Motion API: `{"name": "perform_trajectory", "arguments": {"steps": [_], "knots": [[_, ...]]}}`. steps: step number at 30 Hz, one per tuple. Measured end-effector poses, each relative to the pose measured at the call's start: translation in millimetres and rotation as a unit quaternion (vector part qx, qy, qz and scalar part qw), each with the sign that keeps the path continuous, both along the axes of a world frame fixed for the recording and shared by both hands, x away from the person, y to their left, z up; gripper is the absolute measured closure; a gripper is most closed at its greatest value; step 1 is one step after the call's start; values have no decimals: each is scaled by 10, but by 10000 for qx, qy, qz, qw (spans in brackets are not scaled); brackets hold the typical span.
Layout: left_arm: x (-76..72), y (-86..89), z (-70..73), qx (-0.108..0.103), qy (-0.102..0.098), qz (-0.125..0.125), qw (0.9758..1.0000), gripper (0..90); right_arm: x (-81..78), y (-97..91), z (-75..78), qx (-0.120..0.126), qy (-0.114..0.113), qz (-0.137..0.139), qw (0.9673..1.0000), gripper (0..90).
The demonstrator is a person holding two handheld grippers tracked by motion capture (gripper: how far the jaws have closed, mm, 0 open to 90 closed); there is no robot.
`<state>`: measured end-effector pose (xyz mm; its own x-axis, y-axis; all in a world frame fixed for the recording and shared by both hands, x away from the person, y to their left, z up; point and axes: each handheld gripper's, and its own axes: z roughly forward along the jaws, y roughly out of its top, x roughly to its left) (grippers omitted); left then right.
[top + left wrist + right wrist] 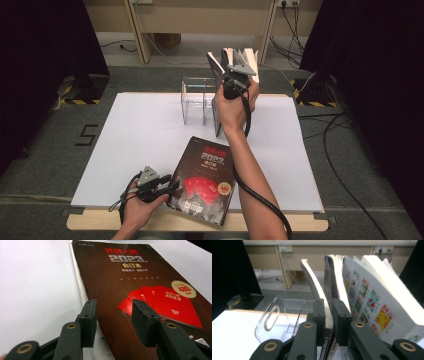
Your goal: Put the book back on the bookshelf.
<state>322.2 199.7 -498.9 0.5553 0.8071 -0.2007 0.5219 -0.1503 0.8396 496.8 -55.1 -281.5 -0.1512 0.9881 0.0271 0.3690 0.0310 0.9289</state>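
Observation:
A dark magazine (207,180) (140,277) with red booklets pictured on its cover lies flat at the table's front edge. My left gripper (172,185) (113,307) hovers low over its left border, jaws open with nothing between them. Farther back, my right gripper (227,75) (328,307) is raised above a clear plastic rack (197,100) (272,317). It is shut on the page edge of an upright book (216,65) (317,287). Just right of it, more books fan open, one with colourful pictures (367,302).
A white sheet (140,145) (37,277) covers most of the wooden table. Dark curtains hang at both sides. Cables run over the floor at the right (340,165), and a wooden frame (135,30) stands behind the table.

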Motion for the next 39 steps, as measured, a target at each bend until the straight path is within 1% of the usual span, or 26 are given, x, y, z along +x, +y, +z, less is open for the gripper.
{"name": "perform_trajectory", "arguments": {"steps": [1, 2, 3, 5, 7, 9, 11, 14, 16, 18, 20, 24, 28, 29, 33, 36, 39], "knots": [[0, 0, 1, -1, 0, -2, 10000, 549, 20, -1, 7, -67, 67, 19, 10000, 814], [-1, 2, 2, 0, -1, -6, 10000, 549, 38, 1, 11, -50, 145, 50, 9999, 811], [0, 3, 3, -2, 0, -8, 10000, 549, 54, -2, 11, -27, 176, 76, 9998, 811], [1, 3, 2, -3, -2, -9, 10000, 549, 75, 2, 19, -112, 236, 67, 9996, 810], [1, -2, -3, -11, 0, -7, 10000, 549, 90, 4, 38, -100, 305, 73, 9995, 810], [0, -4, -2, 3, -2, -16, 10000, 548, 102, 14, 56, -191, 378, 71, 9991, 811], [1, -3, 1, -2, 1, -18, 10000, 548, 106, 20, 69, -210, 433, 93, 9988, 815], [0, -4, 1, -1, -5, -17, 10000, 549, 104, 33, 82, -323, 504, 80, 9982, 840], [1, -5, 0, -5, -6, -19, 10000, 549, 107, 30, 91, -325, 544, 96, 9979, 845], [1, -5, 0, -1, -5, -22, 10000, 549, 111, 26, 101, -272, 581, 97, 9979, 847], [2, -3, 0, -9, -6, -23, 10000, 549, 112, 26, 99, -252, 545, 112, 9981, 849], [9, 2, -3, -8, -3, -42, 10000, 550, 111, 35, 99, -163, 272, 101, 9994, 850], [9, 2, -2, -17, -13, -40, 10000, 550, 137, 74, 118, -182, 64, 40, 9998, 851], [8, 3, -1, -15, -16, -36, 10000, 550, 149, 93, 122, -218, 33, 3, 9998, 851], [7, 7, 3, -24, -17, -40, 10000, 551, 194, 126, 142, -203, -21, -27, 9998, 851], [7, 10, 6, -23, -26, -51, 10000, 552, 238, 141, 150, -217, -167, -81, 9996, 851], [8, 12, 7, -29, -24, -55, 10000, 553, 272, 137, 154, -190, -249, -131, 9994, 851]]}}
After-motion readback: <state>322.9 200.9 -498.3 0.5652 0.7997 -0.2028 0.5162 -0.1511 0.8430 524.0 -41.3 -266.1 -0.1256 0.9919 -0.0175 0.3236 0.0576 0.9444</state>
